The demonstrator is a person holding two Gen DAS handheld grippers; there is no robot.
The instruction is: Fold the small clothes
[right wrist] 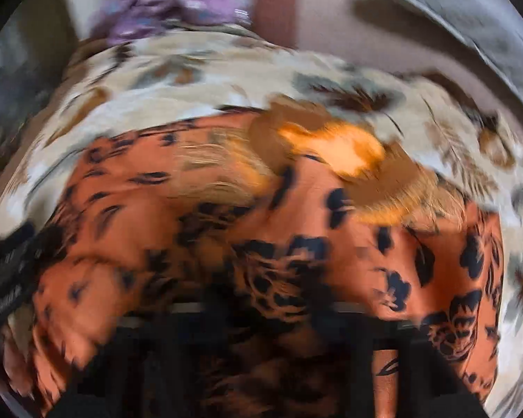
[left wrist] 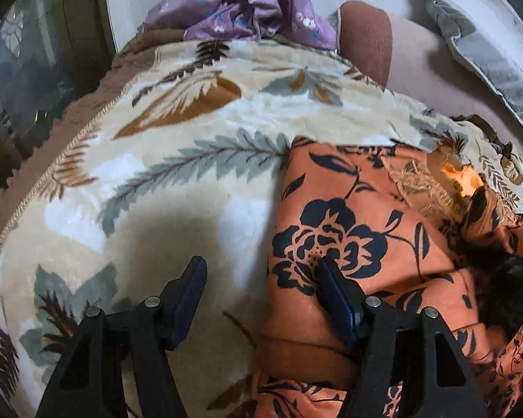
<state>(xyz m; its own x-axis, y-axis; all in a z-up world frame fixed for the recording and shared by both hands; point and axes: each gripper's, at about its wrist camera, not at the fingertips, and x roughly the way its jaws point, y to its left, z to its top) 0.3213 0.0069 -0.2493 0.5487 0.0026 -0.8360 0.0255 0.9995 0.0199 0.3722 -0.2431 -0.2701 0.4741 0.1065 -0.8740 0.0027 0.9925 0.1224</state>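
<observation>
My left tool (left wrist: 261,271) is spread over the orange garment (left wrist: 359,209), whose edge lies between its fingers; my right tool is too blurred to tell.

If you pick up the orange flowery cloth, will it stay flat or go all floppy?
Probably floppy: the orange cloth already lies in soft folds and wrinkles on the leaf-print blanket. It looks thin and smooth, so it may be light and slide easily.

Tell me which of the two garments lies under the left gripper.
The orange garment with black flowers: one finger of the left gripper is over it. The purple floral garment lies far behind, beyond the leaf-patterned blanket.
</observation>
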